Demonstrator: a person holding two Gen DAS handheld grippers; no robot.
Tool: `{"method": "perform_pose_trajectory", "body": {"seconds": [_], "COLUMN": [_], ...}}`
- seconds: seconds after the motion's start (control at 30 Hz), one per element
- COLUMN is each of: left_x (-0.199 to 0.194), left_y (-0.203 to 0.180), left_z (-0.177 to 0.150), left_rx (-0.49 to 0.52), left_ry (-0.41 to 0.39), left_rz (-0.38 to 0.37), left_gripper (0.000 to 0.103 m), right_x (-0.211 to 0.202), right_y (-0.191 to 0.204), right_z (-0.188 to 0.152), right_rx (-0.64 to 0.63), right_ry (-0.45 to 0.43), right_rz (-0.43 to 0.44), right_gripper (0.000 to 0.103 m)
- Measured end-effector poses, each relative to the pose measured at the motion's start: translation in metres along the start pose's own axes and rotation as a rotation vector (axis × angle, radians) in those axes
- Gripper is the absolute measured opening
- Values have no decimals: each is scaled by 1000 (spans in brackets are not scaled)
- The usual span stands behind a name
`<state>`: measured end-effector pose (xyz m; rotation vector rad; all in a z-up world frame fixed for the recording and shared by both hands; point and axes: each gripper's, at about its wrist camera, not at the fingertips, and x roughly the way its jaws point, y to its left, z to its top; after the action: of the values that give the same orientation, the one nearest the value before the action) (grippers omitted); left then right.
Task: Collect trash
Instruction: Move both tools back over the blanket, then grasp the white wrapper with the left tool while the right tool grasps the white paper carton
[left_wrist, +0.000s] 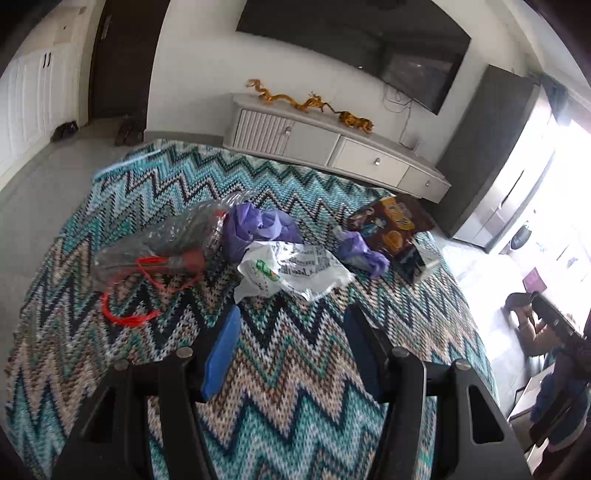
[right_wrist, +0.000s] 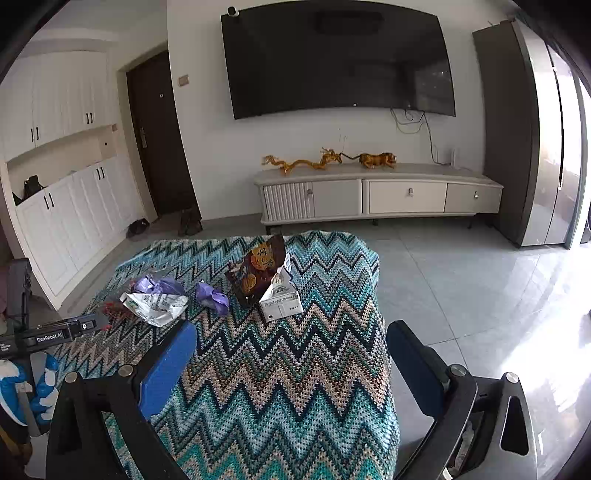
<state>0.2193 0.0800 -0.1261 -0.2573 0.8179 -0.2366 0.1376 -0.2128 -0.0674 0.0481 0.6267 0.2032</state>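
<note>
Covering the table is a knitted blanket (right_wrist: 280, 373) in teal, tan and dark zigzags, its stitches coarse and plain to see. The trash lies on it in a loose row, and the places below are given from the carton (right_wrist: 281, 300), a small white box with a torn-open gabled top and fine print too small to read. Touching the carton's left side leans a glossy brown snack bag (right_wrist: 255, 275) with orange round pictures and large characters. Just left of that sits a crumpled purple glove (right_wrist: 212, 297). Further left lies a white plastic bag (right_wrist: 155, 304), wrinkled, with dark print and a green mark I cannot read; a second purple wad (left_wrist: 258, 223) rests against it. Farthest left is a clear film bag (left_wrist: 162, 247) with red things inside and a thin red cord (left_wrist: 127, 315) looped out of it.

The left gripper (left_wrist: 291, 325) tilts down at the white bag, its blue pads apart with only blanket between them. The right gripper (right_wrist: 291, 343) points down at the carton, pads wide apart and empty. Seen from the right wrist, the left tool reads "GenRobot.AI", held by a blue-and-white gloved hand (right_wrist: 37, 391).
</note>
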Motion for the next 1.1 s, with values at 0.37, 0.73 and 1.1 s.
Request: {"method": "perform_pose_trajectory", "body": {"seconds": [0.37, 0.73, 1.1], "left_x": [72, 86, 68], "left_y": [21, 20, 11], "left_z": [15, 10, -7], "left_rx": [-155, -170, -172], "left_ry": [34, 30, 66], "left_rz": [41, 36, -44], "left_gripper": [56, 44, 23], "right_x": [128, 193, 172], "right_y": [0, -1, -6], "right_z": [16, 19, 4], "right_rx": [-59, -51, -15], "right_ry": [134, 209, 274], "right_rz": [25, 22, 18], "right_gripper": [103, 96, 51]}}
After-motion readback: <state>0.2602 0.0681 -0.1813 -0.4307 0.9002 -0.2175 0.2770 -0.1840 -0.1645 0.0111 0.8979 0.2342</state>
